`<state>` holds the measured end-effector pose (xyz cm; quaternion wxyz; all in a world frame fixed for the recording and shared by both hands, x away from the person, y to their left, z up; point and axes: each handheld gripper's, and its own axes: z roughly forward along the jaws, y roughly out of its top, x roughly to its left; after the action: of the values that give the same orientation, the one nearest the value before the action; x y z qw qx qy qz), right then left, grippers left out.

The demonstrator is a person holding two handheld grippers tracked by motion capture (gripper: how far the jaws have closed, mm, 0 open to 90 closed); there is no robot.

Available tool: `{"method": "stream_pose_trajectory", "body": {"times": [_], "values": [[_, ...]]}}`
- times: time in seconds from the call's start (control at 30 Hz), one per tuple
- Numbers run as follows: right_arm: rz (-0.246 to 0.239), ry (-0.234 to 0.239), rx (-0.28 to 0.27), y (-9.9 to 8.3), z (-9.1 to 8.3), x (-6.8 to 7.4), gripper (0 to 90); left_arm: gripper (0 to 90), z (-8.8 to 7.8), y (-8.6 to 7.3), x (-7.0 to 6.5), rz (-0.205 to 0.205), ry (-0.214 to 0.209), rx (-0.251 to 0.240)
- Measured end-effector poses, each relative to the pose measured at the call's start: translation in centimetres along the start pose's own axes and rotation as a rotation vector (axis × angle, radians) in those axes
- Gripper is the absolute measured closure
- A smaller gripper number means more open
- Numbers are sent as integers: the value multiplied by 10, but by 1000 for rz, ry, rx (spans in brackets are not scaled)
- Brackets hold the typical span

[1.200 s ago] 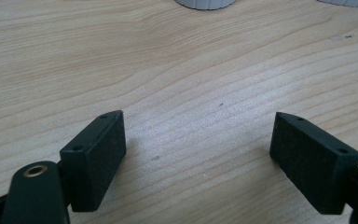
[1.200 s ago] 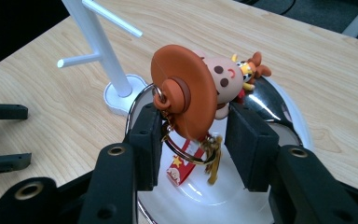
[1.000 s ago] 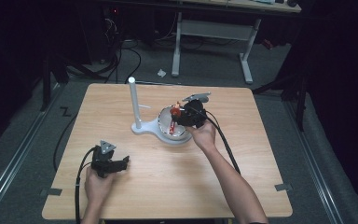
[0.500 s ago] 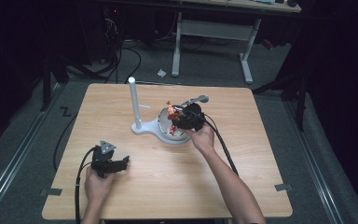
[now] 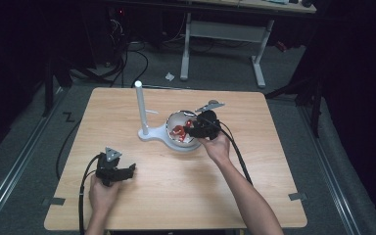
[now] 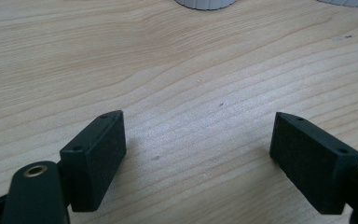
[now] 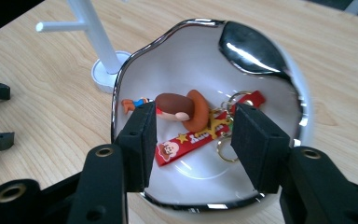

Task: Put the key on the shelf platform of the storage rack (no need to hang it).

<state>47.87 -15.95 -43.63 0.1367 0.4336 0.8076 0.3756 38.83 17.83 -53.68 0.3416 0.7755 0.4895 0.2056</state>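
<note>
Hovering over a white, silver-rimmed ceramic bowl [image 7: 261,60], right gripper [image 7: 193,140] jaws just opening, partly apart above a red cartoon-figure keychain [image 7: 186,116], left gripper [image 6: 198,158] wide open on the wooden table [image 6: 191,70].

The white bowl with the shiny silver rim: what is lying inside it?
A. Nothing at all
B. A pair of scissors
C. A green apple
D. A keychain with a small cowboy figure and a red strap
D: the right gripper view looks into the white silver-rimmed bowl, where a keychain with a brown-hatted cowboy figure, a red strap and metal rings lies on the bottom, between the open right tongs.
</note>
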Motion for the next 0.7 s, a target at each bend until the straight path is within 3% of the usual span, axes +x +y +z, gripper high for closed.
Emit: {"method": "stream_pose_trajectory", "body": {"times": [0.27, 0.7], "values": [[4, -13, -43, 0, -23, -7, 483, 188, 0, 0, 0, 0, 0, 0], [8, -25, -76, -4, -39, -13, 456, 188, 0, 0, 0, 0, 0, 0]]}}
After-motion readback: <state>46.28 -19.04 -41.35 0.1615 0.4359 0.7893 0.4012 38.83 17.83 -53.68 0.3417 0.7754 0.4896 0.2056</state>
